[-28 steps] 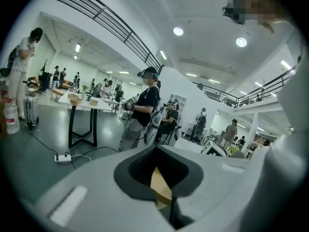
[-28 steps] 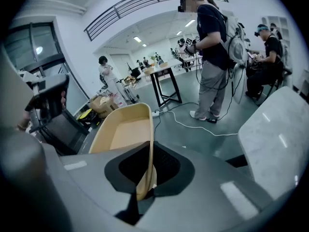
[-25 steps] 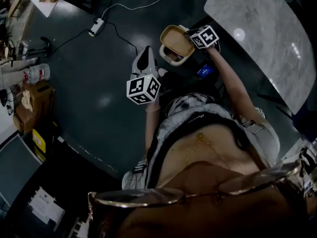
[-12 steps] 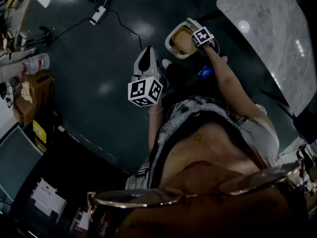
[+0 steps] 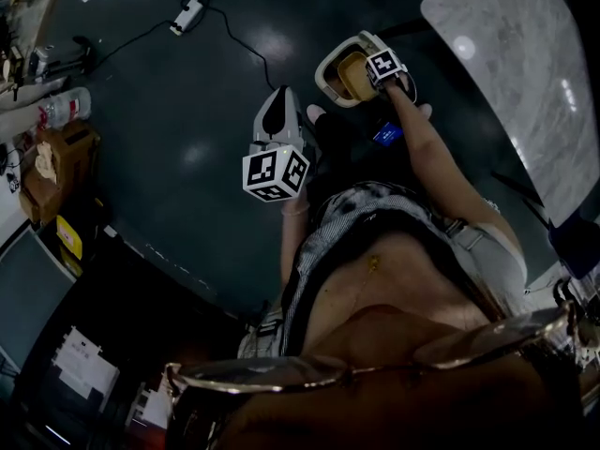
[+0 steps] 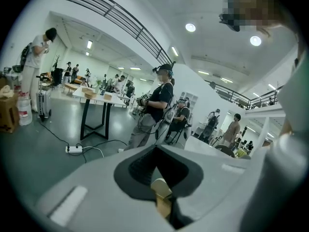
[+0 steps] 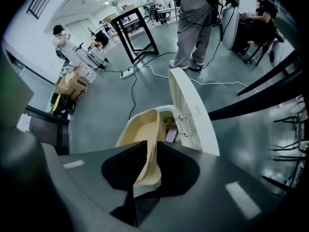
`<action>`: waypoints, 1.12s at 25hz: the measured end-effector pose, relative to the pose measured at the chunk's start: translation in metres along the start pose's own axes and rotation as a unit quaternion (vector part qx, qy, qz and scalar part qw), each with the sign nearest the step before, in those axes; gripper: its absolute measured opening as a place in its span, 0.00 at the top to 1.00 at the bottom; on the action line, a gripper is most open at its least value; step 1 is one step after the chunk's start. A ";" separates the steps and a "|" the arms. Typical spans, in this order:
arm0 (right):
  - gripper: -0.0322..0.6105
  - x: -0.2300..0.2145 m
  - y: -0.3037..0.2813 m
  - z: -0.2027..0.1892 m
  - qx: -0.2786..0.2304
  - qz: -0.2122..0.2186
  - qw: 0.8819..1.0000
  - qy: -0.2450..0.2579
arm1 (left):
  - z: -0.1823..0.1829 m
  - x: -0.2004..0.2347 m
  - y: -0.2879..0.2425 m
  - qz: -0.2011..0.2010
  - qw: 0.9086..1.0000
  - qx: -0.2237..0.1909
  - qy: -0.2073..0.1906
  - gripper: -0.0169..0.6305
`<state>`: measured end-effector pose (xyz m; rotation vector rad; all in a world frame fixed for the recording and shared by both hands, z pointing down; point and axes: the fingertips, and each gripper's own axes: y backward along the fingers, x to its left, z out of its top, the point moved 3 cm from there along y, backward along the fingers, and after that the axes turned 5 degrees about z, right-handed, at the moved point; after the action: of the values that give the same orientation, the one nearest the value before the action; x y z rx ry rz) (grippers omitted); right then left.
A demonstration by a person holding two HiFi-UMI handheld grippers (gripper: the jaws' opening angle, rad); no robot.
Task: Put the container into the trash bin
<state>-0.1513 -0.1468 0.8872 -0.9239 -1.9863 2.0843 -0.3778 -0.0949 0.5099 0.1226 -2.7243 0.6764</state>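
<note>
In the head view a white trash bin (image 5: 327, 67) stands on the dark floor with its lid up. My right gripper (image 5: 373, 75) holds a tan shallow container (image 5: 353, 75) inside the bin's rim. In the right gripper view the container (image 7: 144, 134) stands on edge, and the right gripper (image 7: 147, 151) is shut on its rim. The bin's opening (image 7: 170, 124) lies just beyond, beside the raised white lid (image 7: 192, 112). My left gripper (image 5: 277, 111) hangs over the floor left of the bin. Seen in its own view, this left gripper (image 6: 157, 166) points across the room, jaws together.
A power strip (image 5: 187, 13) and its cable lie on the floor beyond the bin. A marble-topped table (image 5: 525, 73) is at the right. A cardboard box (image 5: 52, 172) and a water bottle (image 5: 66, 107) sit at the left. A person (image 7: 195, 18) stands beyond the bin.
My right gripper has moved away from me and down with the container, from above the bin to inside its rim. The left gripper has barely shifted.
</note>
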 end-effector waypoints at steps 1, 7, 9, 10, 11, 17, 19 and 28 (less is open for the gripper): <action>0.79 0.001 -0.001 0.001 -0.002 0.005 1.000 -0.004 | 0.000 0.000 0.001 0.000 1.000 0.001 0.001 0.97; 0.78 0.015 -0.001 0.001 -0.006 0.030 1.000 0.003 | -0.008 -0.006 0.002 -0.006 1.000 0.009 -0.001 0.97; 0.82 0.020 -0.002 0.000 -0.003 0.036 0.999 0.011 | -0.011 -0.007 0.002 -0.010 1.000 0.014 -0.002 0.97; 0.84 0.021 -0.002 -0.001 -0.002 0.038 0.999 0.015 | -0.012 -0.008 0.001 -0.012 1.000 0.015 -0.002 0.97; 0.87 0.022 -0.001 -0.001 -0.001 0.040 0.999 0.017 | -0.012 -0.008 0.000 -0.013 1.000 0.016 -0.002 0.97; 0.91 0.029 0.006 0.000 -0.001 0.056 0.998 0.026 | -0.012 -0.014 0.000 -0.023 0.999 0.021 -0.011 0.97; 0.91 0.031 0.010 0.000 -0.001 0.064 0.997 0.033 | -0.013 -0.018 -0.001 -0.027 0.999 0.022 -0.015 0.97; 0.91 0.057 0.058 0.022 -0.041 0.106 0.990 0.081 | -0.020 -0.036 -0.008 -0.052 0.997 0.045 -0.016 0.97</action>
<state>-0.1899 -0.1459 0.8121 -1.3295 -1.9786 1.9658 -0.3368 -0.0921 0.5179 0.2965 -2.6966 0.7743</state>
